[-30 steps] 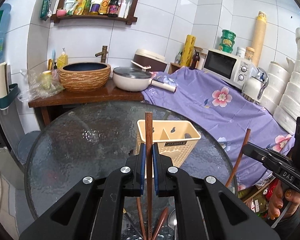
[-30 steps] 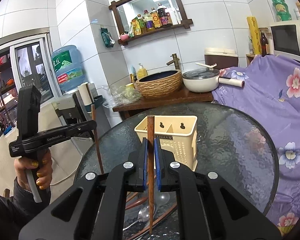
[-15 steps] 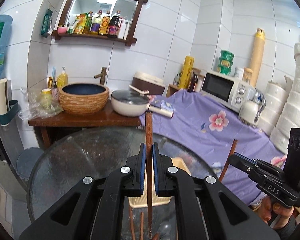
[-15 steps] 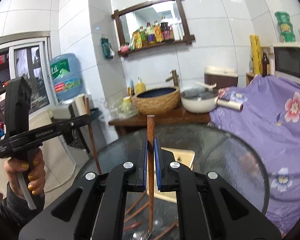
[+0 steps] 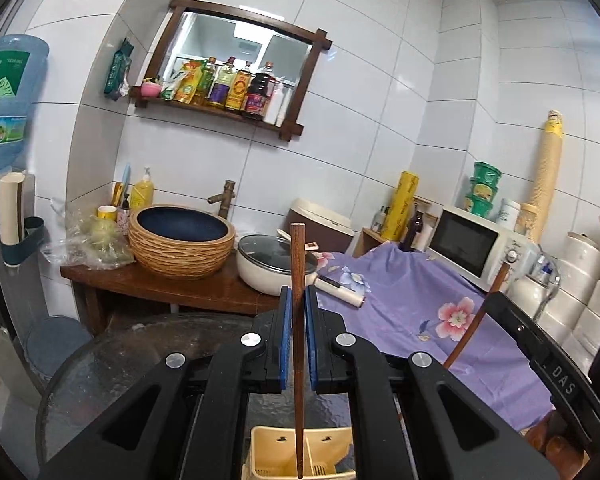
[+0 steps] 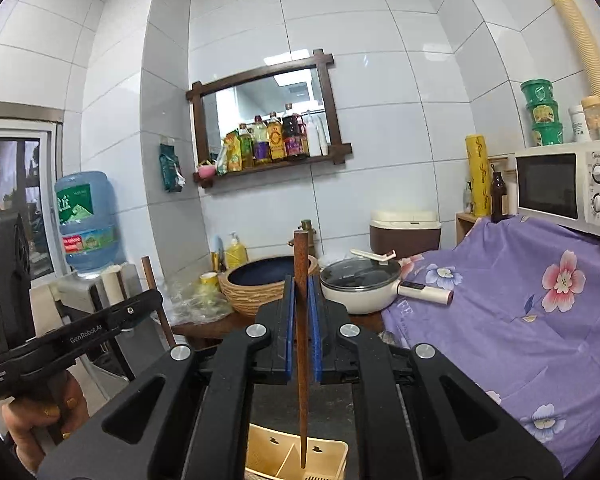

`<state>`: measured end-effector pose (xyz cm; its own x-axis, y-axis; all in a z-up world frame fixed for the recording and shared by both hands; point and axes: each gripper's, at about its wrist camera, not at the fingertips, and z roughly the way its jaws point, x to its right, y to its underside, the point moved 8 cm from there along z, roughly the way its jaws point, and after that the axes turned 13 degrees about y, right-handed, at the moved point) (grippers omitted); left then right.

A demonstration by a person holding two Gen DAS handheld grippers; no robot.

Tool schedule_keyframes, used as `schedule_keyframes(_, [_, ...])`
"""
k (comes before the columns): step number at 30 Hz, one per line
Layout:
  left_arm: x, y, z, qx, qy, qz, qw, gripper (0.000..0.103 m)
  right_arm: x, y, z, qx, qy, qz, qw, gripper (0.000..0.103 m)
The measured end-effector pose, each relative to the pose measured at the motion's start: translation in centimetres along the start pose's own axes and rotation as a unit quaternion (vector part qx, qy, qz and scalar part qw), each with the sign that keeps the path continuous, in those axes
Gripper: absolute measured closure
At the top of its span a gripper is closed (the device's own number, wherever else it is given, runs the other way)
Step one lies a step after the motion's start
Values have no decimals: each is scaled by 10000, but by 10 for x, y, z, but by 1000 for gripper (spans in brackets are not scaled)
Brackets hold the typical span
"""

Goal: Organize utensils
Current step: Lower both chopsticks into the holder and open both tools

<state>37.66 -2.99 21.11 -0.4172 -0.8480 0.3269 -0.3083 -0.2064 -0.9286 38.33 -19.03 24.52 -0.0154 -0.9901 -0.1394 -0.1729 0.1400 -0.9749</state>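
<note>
- The left gripper [image 5: 298, 340] pinches a brown chopstick [image 5: 299, 320] upright between its blue pads; the stick's lower tip hangs over the cream utensil holder [image 5: 268, 456], whether inside a compartment I cannot tell.
- The right gripper [image 6: 301, 328] pinches a second chopstick [image 6: 301, 344] the same way, its tip over the same holder, just above the rim.
- Below both grippers, the round glass table's edge [image 5: 72, 364] curves away to the left, with bare glass beyond the holder.
- Left of the right gripper, a hand [image 6: 40, 424] grips the other tool's handle.
- Farther ahead stand a wooden counter [image 5: 160, 284], a woven basin [image 5: 180, 240], a lidded pan [image 5: 272, 264] and purple floral cloth [image 5: 420, 312].
- Tiled wall closes the far side.
</note>
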Motion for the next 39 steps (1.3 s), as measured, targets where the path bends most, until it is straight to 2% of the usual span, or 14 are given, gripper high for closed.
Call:
schedule_keyframes(9, [-31, 47, 35, -271, -253, -154, 9992, 97, 17, 76, 43, -657, 183, 135, 9976, 96])
schedule_keyframes(15, [-41, 82, 48, -495, -388, -99, 9980, 97, 24, 109, 53, -902, 265, 99, 9955, 96])
schedule_keyframes(21, [-41, 92, 48, -454, -393, 43, 9982, 96, 25, 126, 55, -1026, 277, 44, 9943, 96])
schedule_keyframes(28, [-46, 94, 52, -613, -473, 61, 9970, 95, 29, 130, 57, -1052, 346, 94, 9938, 95])
schedule_keyframes(30, [-45, 94, 53, -653, -449, 108, 9968, 87, 29, 131, 57, -1052, 384, 38, 9937, 82])
schedule_keyframes(31, [-45, 94, 51, -639, -455, 155, 9968, 76, 29, 132, 56, -1042, 366, 46, 9939, 61])
schedule_keyframes(32, [-44, 94, 50, -619, -454, 179, 9969, 64, 30, 133, 53, -982, 363, 101, 9945, 48])
schedule_keyframes(36, [-39, 94, 38, -524, -398, 303, 9974, 52, 31, 137, 43, -968, 408, 74, 9944, 48])
schedule_keyframes(39, [-39, 102, 29, -583, -393, 403, 9967, 37, 33, 149, 34, -1142, 408, 60, 9926, 47])
